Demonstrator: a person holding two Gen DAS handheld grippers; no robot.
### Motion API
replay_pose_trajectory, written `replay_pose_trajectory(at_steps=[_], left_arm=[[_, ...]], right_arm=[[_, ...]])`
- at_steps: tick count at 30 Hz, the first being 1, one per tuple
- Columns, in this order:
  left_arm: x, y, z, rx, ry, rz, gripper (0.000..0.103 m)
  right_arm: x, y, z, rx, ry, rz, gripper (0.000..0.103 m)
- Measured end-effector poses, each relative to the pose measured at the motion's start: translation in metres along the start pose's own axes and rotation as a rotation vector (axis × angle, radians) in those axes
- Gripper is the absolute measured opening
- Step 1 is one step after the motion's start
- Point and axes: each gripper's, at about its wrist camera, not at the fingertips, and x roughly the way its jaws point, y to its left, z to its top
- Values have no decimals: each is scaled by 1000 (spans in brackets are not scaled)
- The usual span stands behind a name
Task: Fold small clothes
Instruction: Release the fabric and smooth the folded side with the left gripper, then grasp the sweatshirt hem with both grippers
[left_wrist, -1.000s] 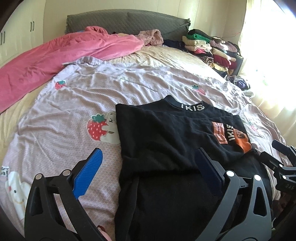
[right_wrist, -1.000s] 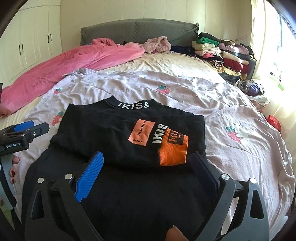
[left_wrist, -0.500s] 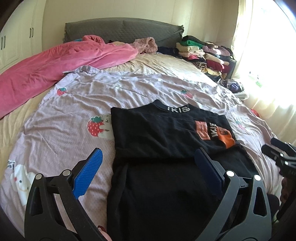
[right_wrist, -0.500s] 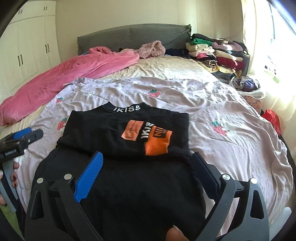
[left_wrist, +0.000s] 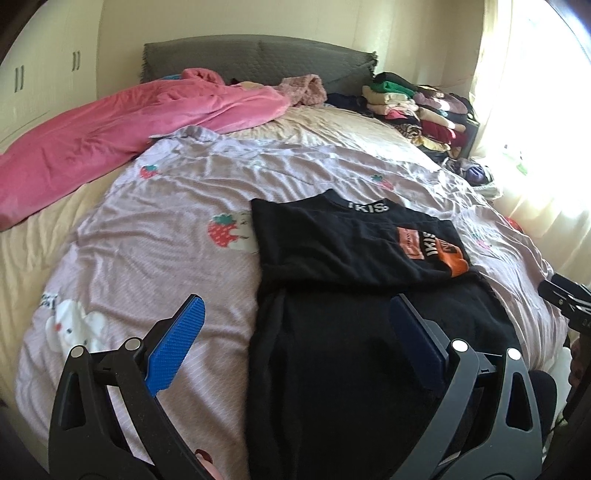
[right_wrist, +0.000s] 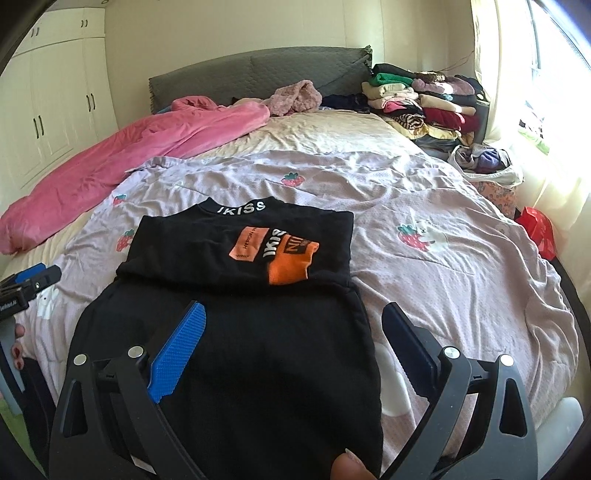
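The left gripper (left_wrist: 295, 317) and the right gripper (right_wrist: 291, 321) both hang above the near end of a black shirt (right_wrist: 236, 332), fingers spread wide and holding nothing. The shirt lies flat on the purple bed cover (right_wrist: 443, 266), partly folded, with its orange patch (right_wrist: 291, 258) facing up. Farther away lie a pink blanket (left_wrist: 129, 129) and a pile of folded clothes (right_wrist: 424, 103) beside the grey headboard (right_wrist: 258, 74).
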Motion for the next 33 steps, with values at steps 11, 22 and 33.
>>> replay_pose_trajectory(at_steps=[11,22,33], left_arm=[[-11,25,-45,-16,82,27,93],[2,33,-102,-67,237,-49,78],[3,27,-132,-91,319,-115,63]], right_arm=[[-6,-14,-37,-13,61,-8,96],[-4,-34,-89,-2,178,-15,96],[-12,-48,-116,17,240,-1,95]])
